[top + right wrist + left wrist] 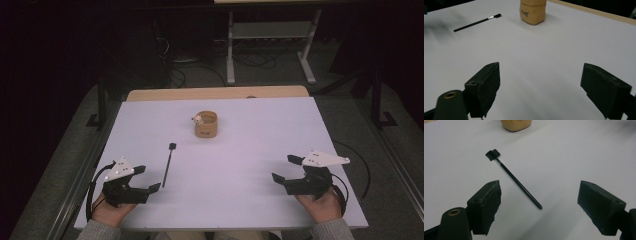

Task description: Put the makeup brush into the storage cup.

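While I look down from the high view, I see the white table (240, 150) with a tan cup (206, 125) standing near its far middle, something small and pale sitting at the cup's left rim, though I cannot tell what it is. A thin black brush (168, 165) lies flat on the table, left of centre, its square head pointing far and its handle end coming near. My left gripper (148, 179) rests at the near left corner of the table, jaws spread with nothing between them, its far jaw tip just beside the brush's handle end. My right gripper (284, 169) sits at the near right, well apart from the cup and brush, jaws likewise spread and holding nothing. From the left gripper view, I see the left gripper (539, 200) with its two black jaws wide apart, and the brush (515, 180) lying on the table between and beyond them, handle end nearest, head farther off toward the cup (516, 125) at the top edge. From the right gripper view, the right gripper (540, 87) stands spread over bare table, with the cup (533, 12) far ahead and the brush (476, 23) lying to the cup's left.
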### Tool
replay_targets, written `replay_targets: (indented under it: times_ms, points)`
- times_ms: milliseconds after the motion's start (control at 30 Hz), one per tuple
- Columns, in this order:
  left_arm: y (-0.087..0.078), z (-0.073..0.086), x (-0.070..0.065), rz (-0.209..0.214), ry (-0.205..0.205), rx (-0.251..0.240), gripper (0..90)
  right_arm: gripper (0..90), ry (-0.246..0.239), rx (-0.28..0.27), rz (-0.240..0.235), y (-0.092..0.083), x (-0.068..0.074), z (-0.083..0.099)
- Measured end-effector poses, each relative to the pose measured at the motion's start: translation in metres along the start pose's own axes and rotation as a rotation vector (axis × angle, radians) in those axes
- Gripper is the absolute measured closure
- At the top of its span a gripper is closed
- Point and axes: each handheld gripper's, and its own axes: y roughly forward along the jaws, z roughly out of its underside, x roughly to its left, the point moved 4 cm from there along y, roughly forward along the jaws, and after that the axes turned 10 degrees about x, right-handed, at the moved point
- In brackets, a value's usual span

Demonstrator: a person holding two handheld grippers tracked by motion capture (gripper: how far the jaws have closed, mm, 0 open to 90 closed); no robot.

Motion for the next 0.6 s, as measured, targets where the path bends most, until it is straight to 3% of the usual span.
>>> replay_targets:
  times_ms: [167, 467, 600]
  points:
    - [-0.0017, -0.0007, -0.0019, -0.012, 0.016, -0.004, 18.3, 14.9, -0.008, 0.0, 0.001, 0.0013, 0.0028, -0.001]
    - [-0.0034, 0.0002, -0.0012, -0.019, -0.005, -0.003, 19.4, 14.8, -0.021, 0.008, 0.008, 0.0013, 0.0046, -0.0017]
    - [-0.0054, 0.0003, 0.0011, -0.025, -0.012, -0.01, 19.4, 14.7, -0.033, 0.035, 0.015, 0.0039, 0.0042, -0.0002]
